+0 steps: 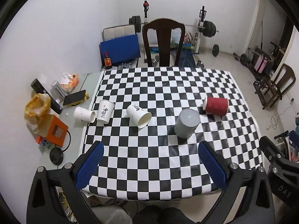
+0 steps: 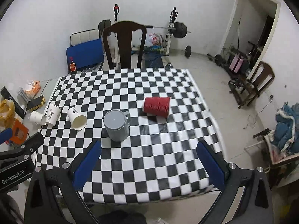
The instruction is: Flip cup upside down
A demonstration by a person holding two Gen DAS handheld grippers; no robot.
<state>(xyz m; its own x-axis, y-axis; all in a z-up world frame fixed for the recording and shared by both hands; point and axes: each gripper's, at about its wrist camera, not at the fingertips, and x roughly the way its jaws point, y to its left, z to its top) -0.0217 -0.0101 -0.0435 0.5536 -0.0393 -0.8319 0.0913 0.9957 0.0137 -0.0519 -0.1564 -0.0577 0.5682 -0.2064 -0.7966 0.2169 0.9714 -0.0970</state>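
Observation:
A grey mug [image 1: 186, 123] stands upside down on the checkered table [image 1: 158, 97]; the right wrist view shows it [image 2: 116, 125] with its handle at the right. A red ribbed paper cup [image 1: 216, 106] [image 2: 157, 106] lies on its side behind it. One white paper cup [image 1: 139, 115] [image 2: 77, 119] lies on its side, another [image 1: 105, 111] [image 2: 52, 115] stands upside down, a third [image 1: 84, 114] [image 2: 38, 118] lies on its side off the cloth's left edge. My left gripper [image 1: 150, 150] and right gripper [image 2: 149, 149] are open and empty above the table's near edge.
A dark wooden chair [image 1: 164, 43] stands at the table's far side. Boxes, bags and an orange box [image 1: 55, 130] clutter the surface left of the cloth. Barbell and weights [image 1: 209, 28] stand by the back wall. Another chair [image 2: 259, 82] is at the right.

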